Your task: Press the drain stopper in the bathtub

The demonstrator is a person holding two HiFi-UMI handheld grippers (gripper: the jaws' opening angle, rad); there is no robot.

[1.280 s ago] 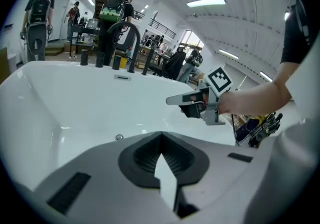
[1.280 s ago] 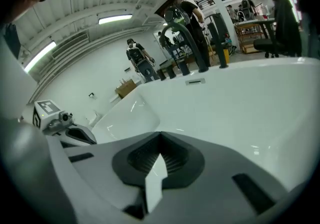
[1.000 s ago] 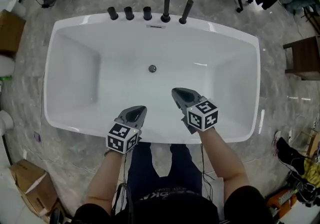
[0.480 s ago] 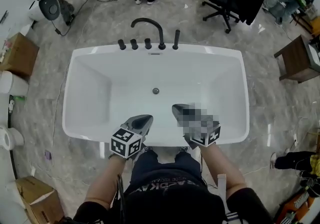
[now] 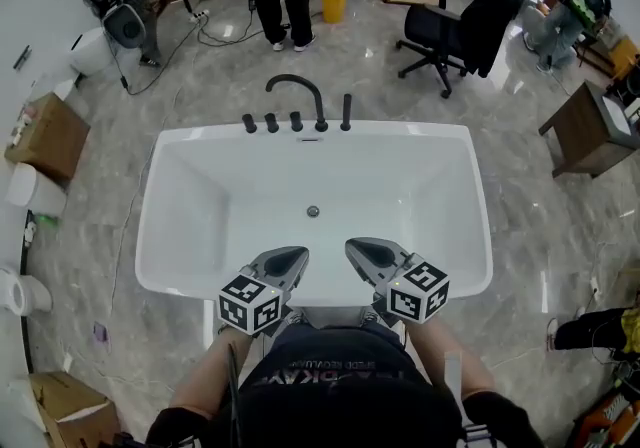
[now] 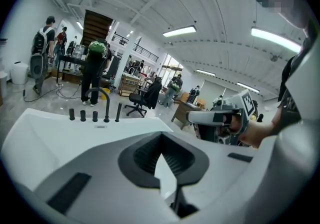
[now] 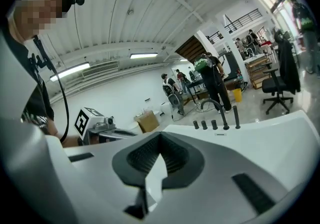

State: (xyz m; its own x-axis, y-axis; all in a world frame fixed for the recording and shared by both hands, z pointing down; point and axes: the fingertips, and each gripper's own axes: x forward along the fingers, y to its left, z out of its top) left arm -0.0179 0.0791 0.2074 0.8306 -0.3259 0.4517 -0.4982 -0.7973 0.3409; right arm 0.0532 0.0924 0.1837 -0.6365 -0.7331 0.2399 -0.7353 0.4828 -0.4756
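**Both grippers closed and empty at the near rim of the tub**

The bathtub (image 5: pixel 158 236) is a white, glossy, rectangular basin with rounded corners and sloping inner walls. It stands on a grey marbled floor (image 5: pixel 90 266) that shines under the lights. The drain stopper (image 5: pixel 313 211) is a small round metal disc on the tub's bottom, on the centre line and somewhat toward the far wall. Nothing touches it.

The left gripper (image 5: pixel 290 258) and the right gripper (image 5: pixel 360 250) hover side by side over the near edge of the tub, well apart from the stopper, with their pointed grey noses aimed toward the far side. Each carries a cube with black-and-white square markers at its rear. In each gripper view the jaws meet at their tips, so both grippers are closed. The ribbed black pads curve round a small diamond-shaped hollow, and only the white tub shows through it. Neither gripper holds anything.

On the far rim stands a matt black faucet (image 5: pixel 296 79) with a tall arched spout. Three short black knobs (image 5: pixel 271 123) sit to its left, and a slim upright black rod (image 5: pixel 345 113) to its right. Beyond the tub to the right is a black office chair (image 5: pixel 450 31). A brown cardboard box (image 5: pixel 45 136) lies on the floor at the far left.
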